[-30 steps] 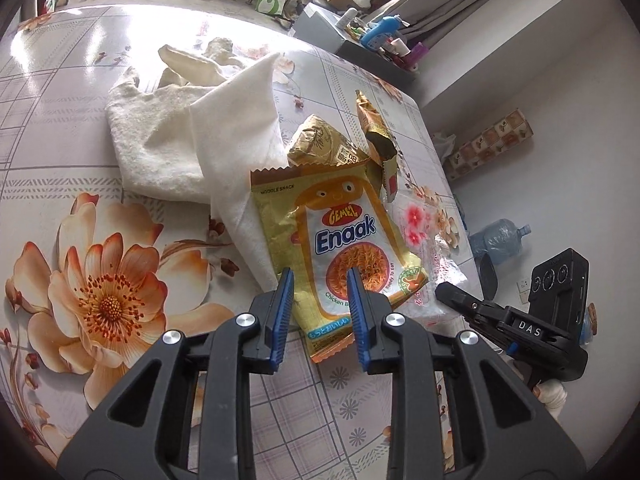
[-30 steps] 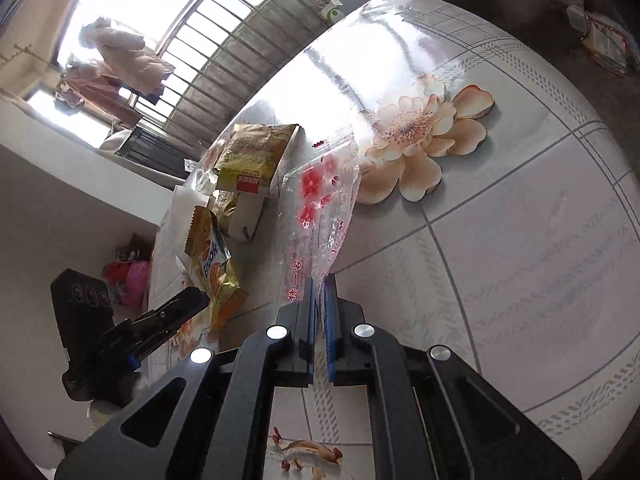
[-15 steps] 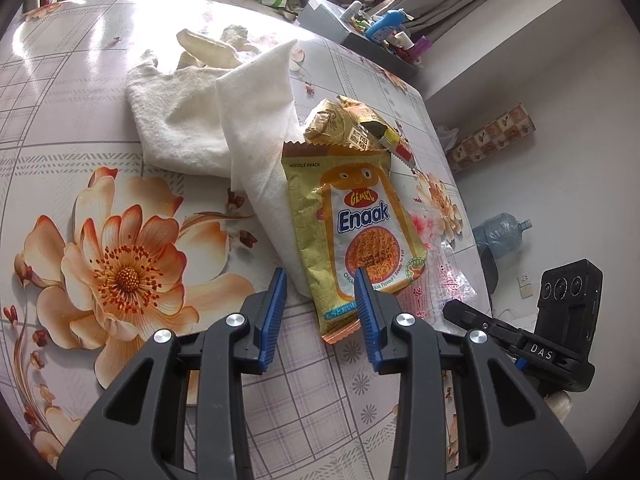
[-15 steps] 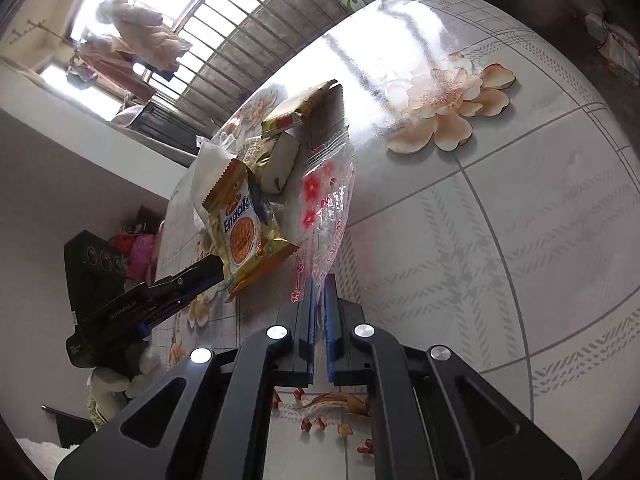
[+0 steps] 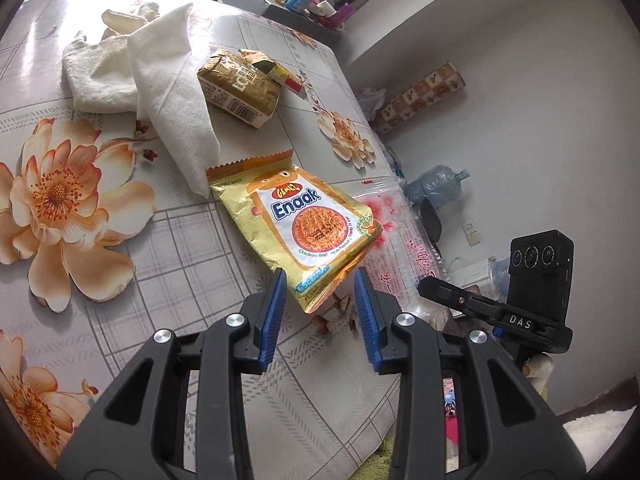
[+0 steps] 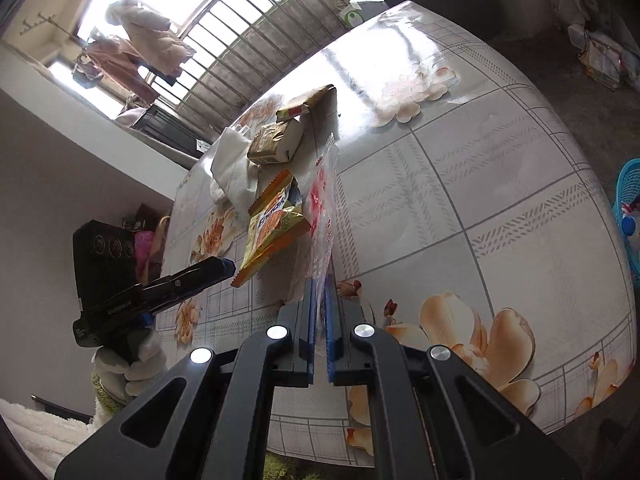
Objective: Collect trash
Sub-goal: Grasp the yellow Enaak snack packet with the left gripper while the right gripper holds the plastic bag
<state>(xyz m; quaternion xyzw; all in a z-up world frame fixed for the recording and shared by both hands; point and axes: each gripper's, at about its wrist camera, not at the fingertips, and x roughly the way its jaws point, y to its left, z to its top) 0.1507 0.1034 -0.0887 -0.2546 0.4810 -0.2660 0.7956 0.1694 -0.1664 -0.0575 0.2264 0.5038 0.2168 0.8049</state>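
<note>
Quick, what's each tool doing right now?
Left tool: open, holding nothing, at the noodle packet's corner.
Right tool: shut on the clear bag.

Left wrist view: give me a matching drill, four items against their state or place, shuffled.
Items:
1. Enaak packet
2. clear plastic bag
3. white cloth
4. left gripper

States:
A. open, empty
B. pinched in the right gripper
C. crumpled at the far side of the table
D. lying just ahead of the open fingers

Pairs: 1-D, 2-B, 3-C, 4-A
</note>
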